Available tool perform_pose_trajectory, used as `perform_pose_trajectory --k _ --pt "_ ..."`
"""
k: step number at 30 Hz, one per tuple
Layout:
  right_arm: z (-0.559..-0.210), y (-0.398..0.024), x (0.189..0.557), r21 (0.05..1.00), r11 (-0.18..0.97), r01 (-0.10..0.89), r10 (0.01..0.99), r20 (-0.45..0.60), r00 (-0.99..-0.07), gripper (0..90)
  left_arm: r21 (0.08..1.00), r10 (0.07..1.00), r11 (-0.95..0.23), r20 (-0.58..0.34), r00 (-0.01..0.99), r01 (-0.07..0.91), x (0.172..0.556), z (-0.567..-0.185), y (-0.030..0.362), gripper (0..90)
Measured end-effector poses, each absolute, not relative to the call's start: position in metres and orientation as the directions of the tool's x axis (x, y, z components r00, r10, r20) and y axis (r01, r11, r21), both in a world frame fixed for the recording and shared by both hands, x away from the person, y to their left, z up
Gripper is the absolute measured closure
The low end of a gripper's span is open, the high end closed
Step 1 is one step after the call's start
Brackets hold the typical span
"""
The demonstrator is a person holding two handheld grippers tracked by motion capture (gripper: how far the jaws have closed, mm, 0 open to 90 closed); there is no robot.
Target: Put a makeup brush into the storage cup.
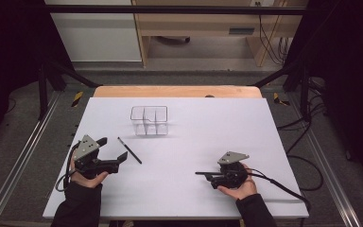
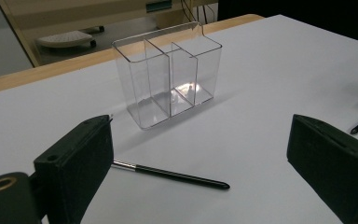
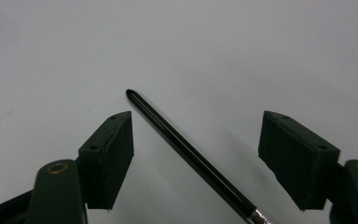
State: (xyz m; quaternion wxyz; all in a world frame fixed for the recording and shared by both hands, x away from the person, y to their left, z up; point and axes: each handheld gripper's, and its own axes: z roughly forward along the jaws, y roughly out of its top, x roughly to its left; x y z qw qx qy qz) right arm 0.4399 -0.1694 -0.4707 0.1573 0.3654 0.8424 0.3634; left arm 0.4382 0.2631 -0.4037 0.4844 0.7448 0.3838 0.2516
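Brush (image 3: 191,156) between jaws, untouched | right hand-held gripper (image 3: 196,158) open

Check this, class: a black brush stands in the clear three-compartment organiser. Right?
No. The organiser is empty; the black brush lies flat on the table in front of it, as the left gripper view shows.

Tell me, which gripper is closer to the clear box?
Left. The left gripper sits just below-left of the clear box in the high view; the right gripper lies farther, below-right.
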Motion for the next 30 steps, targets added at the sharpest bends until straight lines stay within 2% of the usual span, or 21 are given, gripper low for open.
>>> perform_pose_trajectory --k 5,14,19,27,28,30 --pt "-0.4757 -0.1656 0.4402 0.720 0.468 0.512 0.721 0.024 -0.693 38.3 0.912 0.813 -0.244 0.008 0.582 0.329 0.4384 -0.4043 0.2626 6.5" --pt "-0.4778 -0.1655 0.4412 0.699 0.495 0.516 0.718 0.004 -0.696 50.7 0.912 0.812 -0.245 0.007 0.584 0.329 0.4384 -0.4045 0.2625 6.7" --pt "-0.4786 -0.1653 0.4409 0.695 0.504 0.512 0.716 -0.005 -0.698 53.8 0.911 0.811 -0.246 0.007 0.586 0.330 0.4386 -0.4048 0.2623 6.9" --pt "-0.4769 -0.1661 0.4401 0.686 0.509 0.520 0.721 -0.009 -0.693 65.3 0.910 0.809 -0.253 0.012 0.588 0.329 0.4383 -0.4050 0.2612 6.9" --pt "-0.4763 -0.1664 0.4401 0.683 0.511 0.522 0.722 -0.011 -0.692 69.1 0.910 0.809 -0.253 0.011 0.588 0.330 0.4383 -0.4049 0.2612 7.0" --pt "-0.4761 -0.1666 0.4401 0.682 0.512 0.522 0.722 -0.013 -0.691 69.9 0.910 0.809 -0.253 0.012 0.588 0.329 0.4383 -0.4049 0.2613 7.0"
